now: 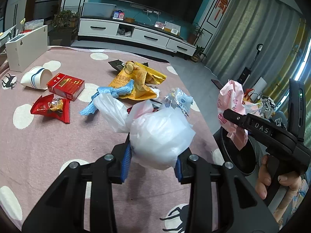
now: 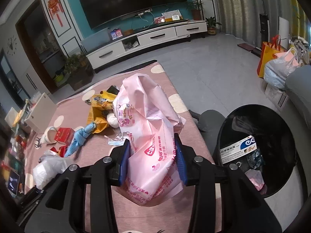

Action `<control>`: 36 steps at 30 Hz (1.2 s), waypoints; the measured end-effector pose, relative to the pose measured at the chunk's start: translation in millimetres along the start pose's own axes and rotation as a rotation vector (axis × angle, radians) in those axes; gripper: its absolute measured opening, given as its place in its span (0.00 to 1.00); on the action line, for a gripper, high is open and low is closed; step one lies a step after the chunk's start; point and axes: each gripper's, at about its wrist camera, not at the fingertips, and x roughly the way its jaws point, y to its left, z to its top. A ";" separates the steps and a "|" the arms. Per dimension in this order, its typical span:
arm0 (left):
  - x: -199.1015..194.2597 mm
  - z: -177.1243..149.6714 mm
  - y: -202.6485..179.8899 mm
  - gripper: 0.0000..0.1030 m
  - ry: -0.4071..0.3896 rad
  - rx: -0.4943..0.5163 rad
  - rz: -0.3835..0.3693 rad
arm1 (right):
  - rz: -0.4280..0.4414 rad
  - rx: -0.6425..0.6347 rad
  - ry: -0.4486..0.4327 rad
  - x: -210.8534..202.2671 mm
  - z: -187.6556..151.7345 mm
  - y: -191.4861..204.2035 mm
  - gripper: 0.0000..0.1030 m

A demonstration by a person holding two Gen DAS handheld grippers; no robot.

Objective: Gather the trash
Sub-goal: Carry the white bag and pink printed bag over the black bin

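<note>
My left gripper [image 1: 153, 155] is shut on a crumpled white plastic bag [image 1: 161, 136], held just above the pink dotted table cover [image 1: 58, 136]. To its right, over the table's right edge, my right gripper [image 2: 153, 159] is shut on a pink printed wrapper [image 2: 147, 128]; the left wrist view shows that wrapper [image 1: 231, 104] raised beside the bin. The black trash bin [image 2: 287, 136] stands off the table's right edge and holds a white-and-blue carton [image 2: 239, 149] and other scraps. A yellow snack bag [image 1: 136, 81], a blue cloth [image 1: 114, 93], a red box [image 1: 66, 85], a red wrapper [image 1: 50, 106] and a tipped paper cup [image 1: 37, 77] lie on the cover.
A white box [image 1: 27, 48] stands at the table's far left corner. Beyond the table are grey floor and a white TV cabinet [image 1: 136, 35]. Filled bags [image 2: 278, 68] sit on the floor at the right. A hand [image 1: 272, 178] grips the right tool.
</note>
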 end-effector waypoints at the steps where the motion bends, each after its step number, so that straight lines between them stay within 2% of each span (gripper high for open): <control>1: -0.4 0.0 0.9 0.36 -0.001 -0.002 0.000 | -0.003 -0.001 0.000 0.7 -0.3 0.0 0.41; 10: 0.5 -0.7 6.9 0.35 0.001 -0.025 -0.010 | -0.020 -0.007 0.017 6.6 -1.1 -0.4 0.41; 18: 3.3 -1.9 -7.6 0.36 -0.019 0.034 -0.036 | -0.032 0.014 -0.006 -3.7 2.6 -17.9 0.41; 23: 9.9 3.7 -20.5 0.36 -0.012 0.036 -0.113 | -0.048 0.041 -0.033 -13.1 4.9 -32.9 0.41; 27: 21.4 7.1 -41.0 0.36 -0.004 0.065 -0.139 | -0.109 0.075 -0.067 -24.2 7.1 -53.3 0.41; 31: 35.7 8.7 -69.4 0.36 0.021 0.108 -0.196 | -0.259 0.145 -0.101 -31.8 9.2 -84.4 0.41; 35: 60.0 7.0 -109.2 0.36 0.082 0.157 -0.266 | -0.313 0.257 -0.096 -37.9 6.6 -122.8 0.41; 36: 67.2 5.8 -121.3 0.36 0.100 0.175 -0.278 | -0.349 0.287 -0.106 -41.8 5.6 -133.2 0.41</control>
